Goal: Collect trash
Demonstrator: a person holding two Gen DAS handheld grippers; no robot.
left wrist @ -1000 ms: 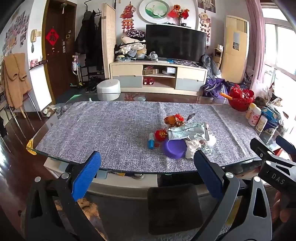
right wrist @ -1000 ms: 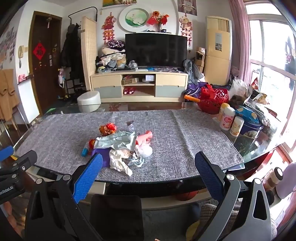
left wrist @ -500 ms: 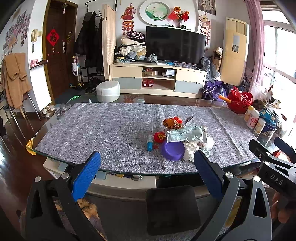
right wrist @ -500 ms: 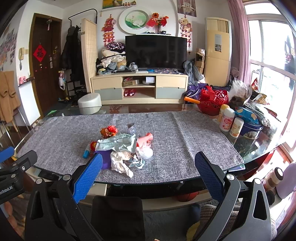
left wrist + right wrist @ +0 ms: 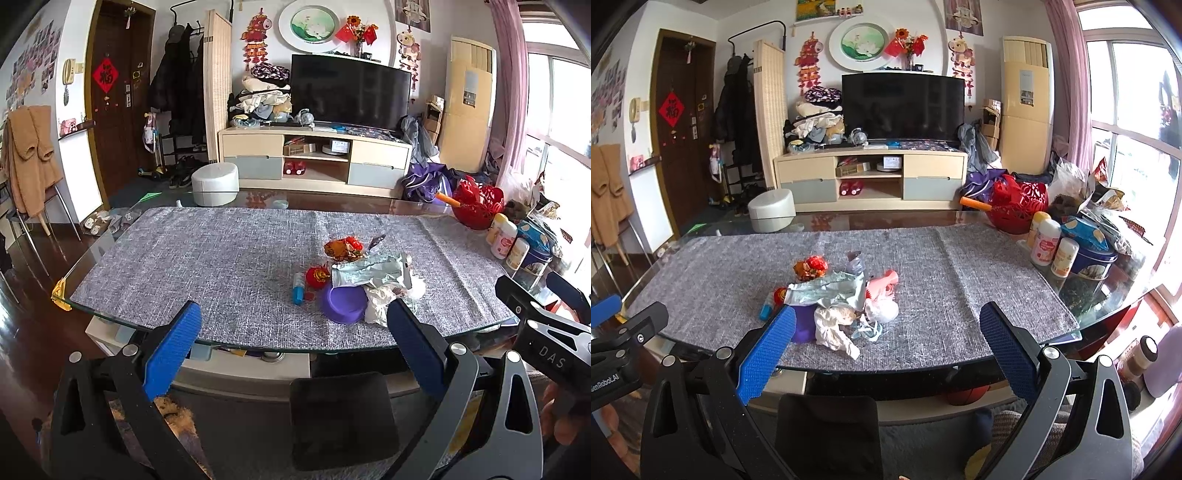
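Since a second ago both cameras have drawn slightly back from the table, so the trash pile (image 5: 360,280) sits a little farther from each gripper; nothing in the pile has shifted. The pile lies on the grey table mat (image 5: 221,258), right of centre and toward the near edge. It comprises a purple bowl (image 5: 343,302), a crumpled white tissue (image 5: 833,326), a silvery foil wrapper (image 5: 827,290), a red-and-gold wrapper (image 5: 809,266), a small blue tube (image 5: 297,290), a red round piece (image 5: 317,276) and a pink scrap (image 5: 882,282).

Left of the pile the mat is bare to its far-left edge; right of it a bare strip runs to the mat's right border. The glass table (image 5: 110,243) projects beyond the mat, with a yellow guard (image 5: 59,295) on its left corner. At the right end stand bottles (image 5: 1047,242), a blue tin (image 5: 1095,264) and a red basket (image 5: 1019,206).

The left gripper (image 5: 293,343) and the right gripper (image 5: 886,345) hover off the near edge, jaws wide apart and empty, over a dark chair back (image 5: 341,417).
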